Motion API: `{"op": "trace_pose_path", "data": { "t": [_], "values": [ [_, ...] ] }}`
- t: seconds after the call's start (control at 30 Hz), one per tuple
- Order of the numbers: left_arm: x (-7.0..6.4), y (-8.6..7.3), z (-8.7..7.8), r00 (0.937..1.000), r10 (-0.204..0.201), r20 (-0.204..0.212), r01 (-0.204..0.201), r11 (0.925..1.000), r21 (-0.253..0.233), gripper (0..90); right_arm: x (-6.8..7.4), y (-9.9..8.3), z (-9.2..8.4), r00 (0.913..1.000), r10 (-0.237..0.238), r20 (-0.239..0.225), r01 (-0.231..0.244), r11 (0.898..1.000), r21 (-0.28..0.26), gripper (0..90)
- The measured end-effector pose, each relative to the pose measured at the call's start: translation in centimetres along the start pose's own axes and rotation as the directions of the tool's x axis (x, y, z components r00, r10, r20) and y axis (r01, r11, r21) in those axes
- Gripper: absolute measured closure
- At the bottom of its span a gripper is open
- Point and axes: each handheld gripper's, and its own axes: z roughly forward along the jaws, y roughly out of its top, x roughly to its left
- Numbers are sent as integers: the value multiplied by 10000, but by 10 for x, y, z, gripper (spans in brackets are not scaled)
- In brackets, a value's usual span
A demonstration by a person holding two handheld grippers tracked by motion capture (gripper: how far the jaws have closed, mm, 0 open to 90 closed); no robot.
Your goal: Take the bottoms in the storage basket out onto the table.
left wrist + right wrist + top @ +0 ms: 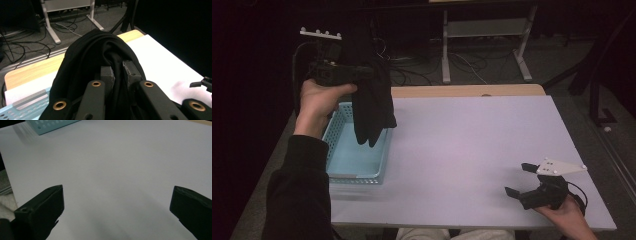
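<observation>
Hanging black cloth (373,107), unlabelled

**Dark room, lit bench, cables on floor**

Bench (472,145) has a pale lavender-white top, with a light wood strip (467,90) along its far edge. Floor (552,65) is grey carpet, dim. Behind the bench stands a white metal frame (484,35) on T-shaped feet, with loose cables (462,62) tangled on the floor around it. A dark stand base (602,112) sits at the right. Far wall and both sides fall off into black; light lands mostly on the bench top.
</observation>
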Motion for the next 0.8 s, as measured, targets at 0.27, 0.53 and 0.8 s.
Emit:
{"op": "trace_pose_path", "data": {
  "t": [0.27,0.53,0.8],
  "values": [
    [-17,8,6,9983,562,162,-563,9984,15,811,0,0,0,10000,-22,0,22,10000,2,0],
    [-34,17,15,9942,974,446,-977,9952,34,811,0,0,0,10000,12,2,-12,10000,-12,0],
    [-47,20,24,9886,1303,760,-1325,9909,242,810,1,0,0,10000,1,-32,-1,10000,8,0]
  ]
}}
